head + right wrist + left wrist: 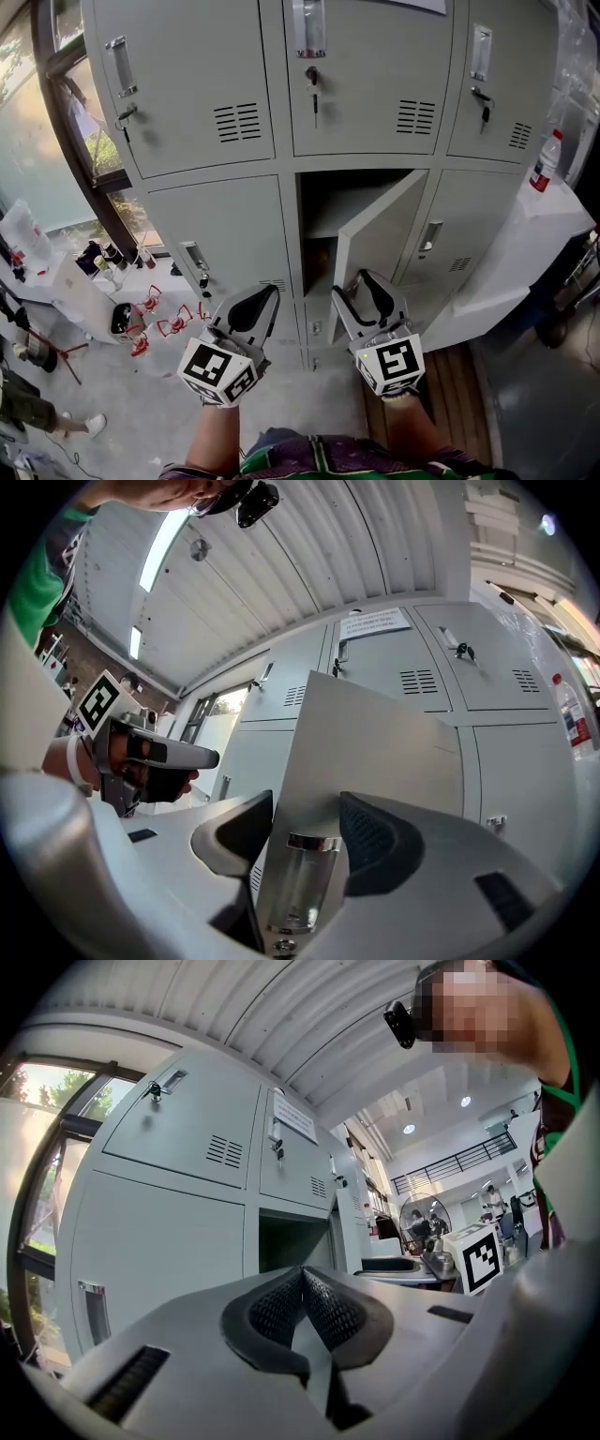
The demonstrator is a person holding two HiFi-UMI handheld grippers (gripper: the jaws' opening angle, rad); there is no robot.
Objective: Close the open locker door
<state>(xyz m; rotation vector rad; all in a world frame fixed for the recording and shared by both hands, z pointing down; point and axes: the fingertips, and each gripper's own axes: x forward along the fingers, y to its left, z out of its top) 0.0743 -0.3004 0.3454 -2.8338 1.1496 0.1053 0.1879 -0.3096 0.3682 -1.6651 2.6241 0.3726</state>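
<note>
Head view, from the left: the left gripper point(267, 298) hangs well left of the work, its jaws pressed together on nothing, as the left gripper view point(302, 1279) confirms. Next comes the dark locker opening point(319, 216), ahead and left of the right gripper point(354, 286). The locker door point(375, 234) stands half open, hinged on that gripper's right, its free edge upright. Right gripper view: the right gripper point(305, 829) has its jaws set wide, apparently clamped across that edge point(375, 742) at the handle point(300, 883). Closing likely means swinging it forward and left.
</note>
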